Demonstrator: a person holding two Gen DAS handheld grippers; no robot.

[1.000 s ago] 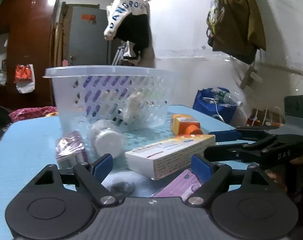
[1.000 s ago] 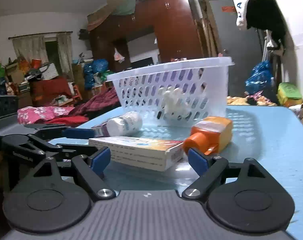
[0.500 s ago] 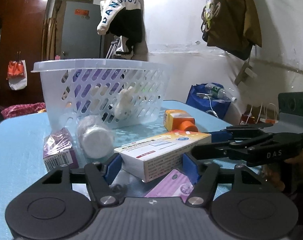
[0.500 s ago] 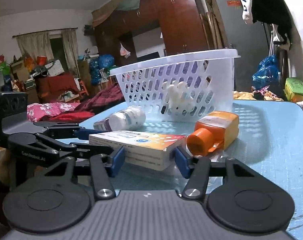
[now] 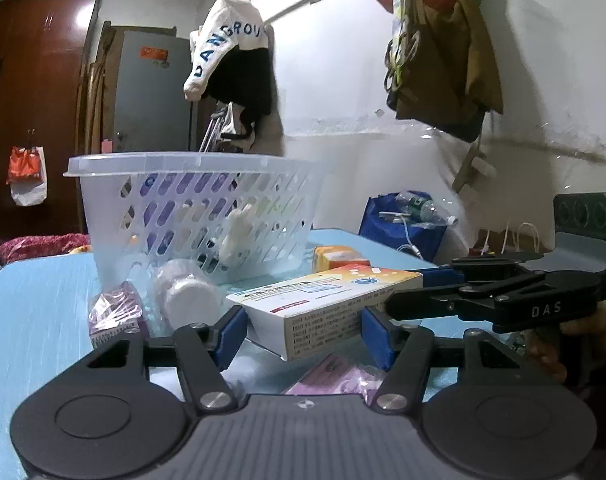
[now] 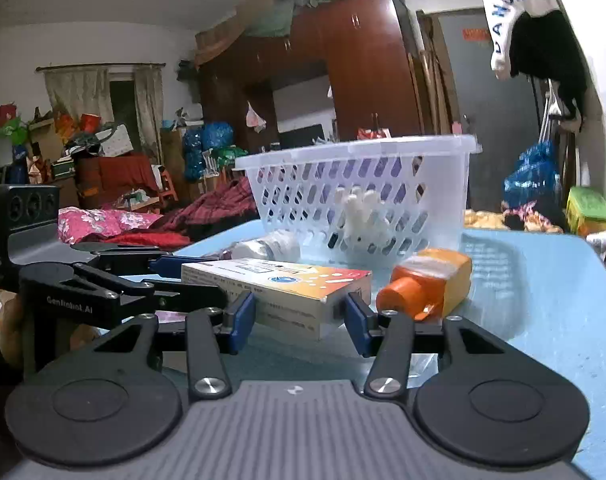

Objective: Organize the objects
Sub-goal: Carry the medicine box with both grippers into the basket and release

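Note:
A long white and orange medicine box point(image 5: 327, 304) is held between both grippers, a little above the blue table point(image 5: 35, 312). My left gripper point(image 5: 305, 334) is shut on its near end. My right gripper point(image 6: 301, 318) is shut on its other end point(image 6: 279, 292). Behind stands a clear white basket point(image 5: 191, 208) with a white object inside; it also shows in the right wrist view point(image 6: 363, 196). An orange bottle point(image 6: 427, 280), a white-capped bottle point(image 5: 187, 296), a purple packet point(image 5: 113, 314) and a purple sachet point(image 5: 339, 376) lie on the table.
A white wall with hanging bags point(image 5: 435, 48) runs along the table's right side. A blue bag point(image 5: 403, 224) sits beyond the table's far edge. A wardrobe point(image 6: 343, 80) and room clutter lie behind.
Both grippers have closed from open onto the ends of the medicine box, and it has risen slightly off the table.

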